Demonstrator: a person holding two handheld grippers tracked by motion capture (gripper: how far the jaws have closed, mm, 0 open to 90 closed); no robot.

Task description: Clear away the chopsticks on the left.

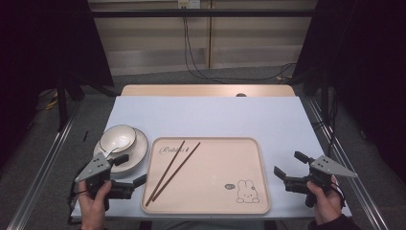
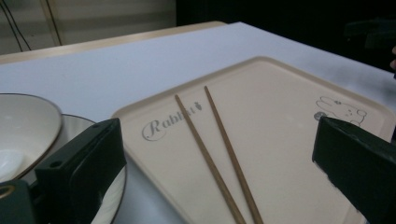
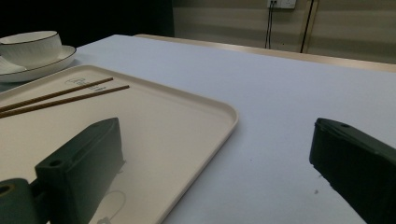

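Jaws spread wide on my left gripper (image 1: 128, 168), nothing between them, hovering at the left edge of the tray (image 1: 258, 158). Just ahead, the two chopsticks (image 1: 173, 165) lie side by side on the tray's left half, slanting across it. Beside that gripper, a bowl (image 1: 118, 137) sits on a plate (image 1: 136, 155). My right gripper (image 1: 289, 164) is open too, over the bench (image 1: 215, 115) off the tray's right edge.
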